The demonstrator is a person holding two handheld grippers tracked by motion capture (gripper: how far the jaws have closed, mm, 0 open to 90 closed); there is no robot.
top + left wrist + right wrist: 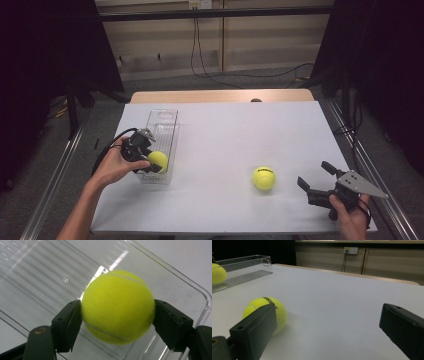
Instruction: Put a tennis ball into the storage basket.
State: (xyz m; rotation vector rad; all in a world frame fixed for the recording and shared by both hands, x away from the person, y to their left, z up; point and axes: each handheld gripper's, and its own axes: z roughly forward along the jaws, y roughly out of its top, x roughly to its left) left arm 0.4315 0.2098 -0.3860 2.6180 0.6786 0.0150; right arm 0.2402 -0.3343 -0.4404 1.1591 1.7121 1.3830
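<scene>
A white tabletop [225, 145] stands in a dim room, with a pale wall and hanging cables behind it.

The left claw [152, 165] pinches a yellow-green tennis ball [158, 160]. In the left gripper view, the two black jaws press on the ball [117, 306] from both sides, at about its middle. The ball is round and fuzzy, with a thin pale seam that curves over its top and again low on its front. It sits between the jaws, inside a clear plastic tray [162, 122], at the end of the tray that is nearest to the person. The tray is long and narrow, with a ribbed floor [37, 277] and rounded corners, and it lies on the left part of the tabletop.

The right claw [316, 178] is spread wide and holds nothing. It is near the right front corner of the tabletop. A second tennis ball [264, 178], also yellow-green and with dark print on it, lies on the bare tabletop to the left of this claw, near it but apart. In the right gripper view this ball [265, 312] shows partly behind one jaw, not between the two.
</scene>
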